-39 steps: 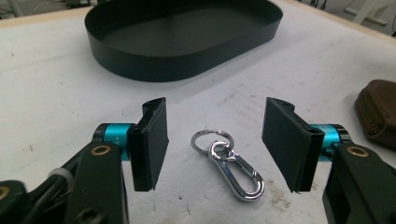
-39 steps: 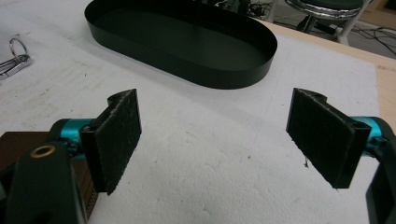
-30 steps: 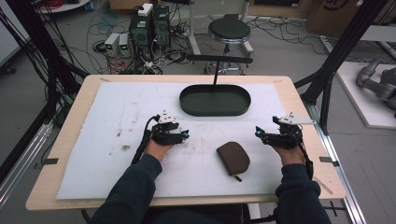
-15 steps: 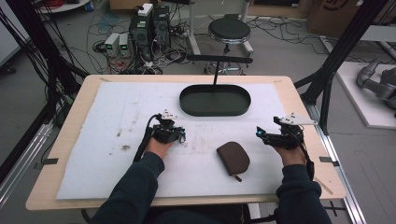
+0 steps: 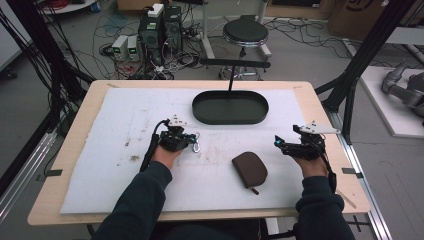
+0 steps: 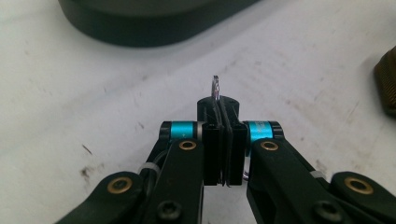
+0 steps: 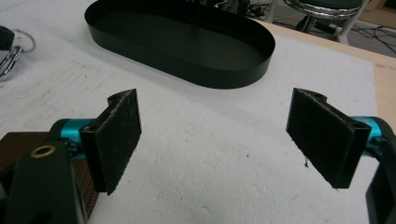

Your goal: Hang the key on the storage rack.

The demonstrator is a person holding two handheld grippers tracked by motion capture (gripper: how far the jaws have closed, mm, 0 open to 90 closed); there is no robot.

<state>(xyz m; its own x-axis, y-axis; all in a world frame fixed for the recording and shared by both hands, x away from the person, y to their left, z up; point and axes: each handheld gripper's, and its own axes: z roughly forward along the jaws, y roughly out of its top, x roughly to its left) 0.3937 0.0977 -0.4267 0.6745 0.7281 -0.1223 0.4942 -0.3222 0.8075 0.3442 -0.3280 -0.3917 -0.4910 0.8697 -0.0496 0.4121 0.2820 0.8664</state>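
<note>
My left gripper (image 5: 192,141) is clamped on a metal clip with key rings (image 6: 215,88), held just above the mat (image 5: 115,165); the tray (image 5: 230,107) lies at about one o'clock from it, long axis running nine to three, so I judge this hand is the nearer one for a drop there. The brown pouch (image 5: 249,169) sits between my hands, at four o'clock from the left and eight o'clock from the right. My right gripper (image 5: 278,144) hovers with jaws spread wide and empty, the tray at eleven o'clock from it.

Tray (image 5: 230,107) at table's (image 5: 320,100) far side, pouch (image 5: 249,169) nearer, right
</note>
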